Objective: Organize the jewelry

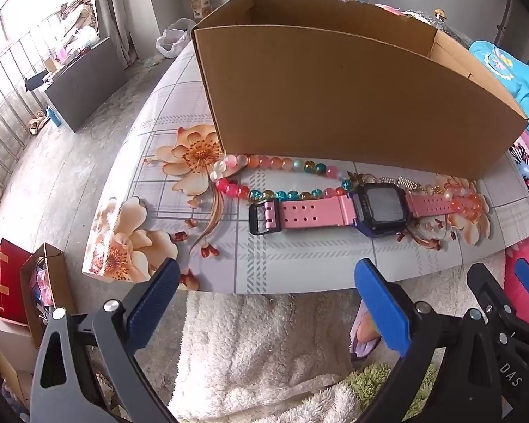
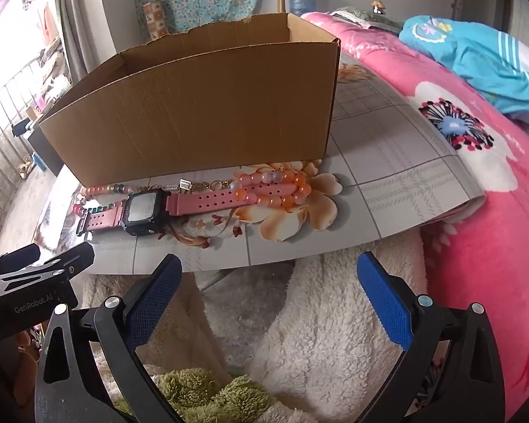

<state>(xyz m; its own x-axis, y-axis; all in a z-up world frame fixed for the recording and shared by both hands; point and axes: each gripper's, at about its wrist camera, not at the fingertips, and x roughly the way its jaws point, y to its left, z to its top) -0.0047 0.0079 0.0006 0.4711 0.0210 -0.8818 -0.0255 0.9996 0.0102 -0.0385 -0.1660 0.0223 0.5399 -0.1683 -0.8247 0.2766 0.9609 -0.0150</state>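
We are only starting: both the left tongs (image 1: pixel 264 282) and right tongs (image 2: pixel 269 278) are hanging spread and empty, while the watch (image 1: pixel 335 211) and beads (image 1: pixel 285 179) are lying ahead, outside the box (image 1: pixel 352 105).

I am looking into a bedroom of a home. A bed with a pink flowered blanket (image 2: pixel 483 232) and a blue garment (image 2: pixel 476 60) on it stands beside the bench (image 2: pixel 388 162). Fluffy white bedding (image 1: pixel 264 345) lies below, and gift bags (image 1: pixel 14 282) stand on the floor near a window railing (image 1: pixel 3 81).
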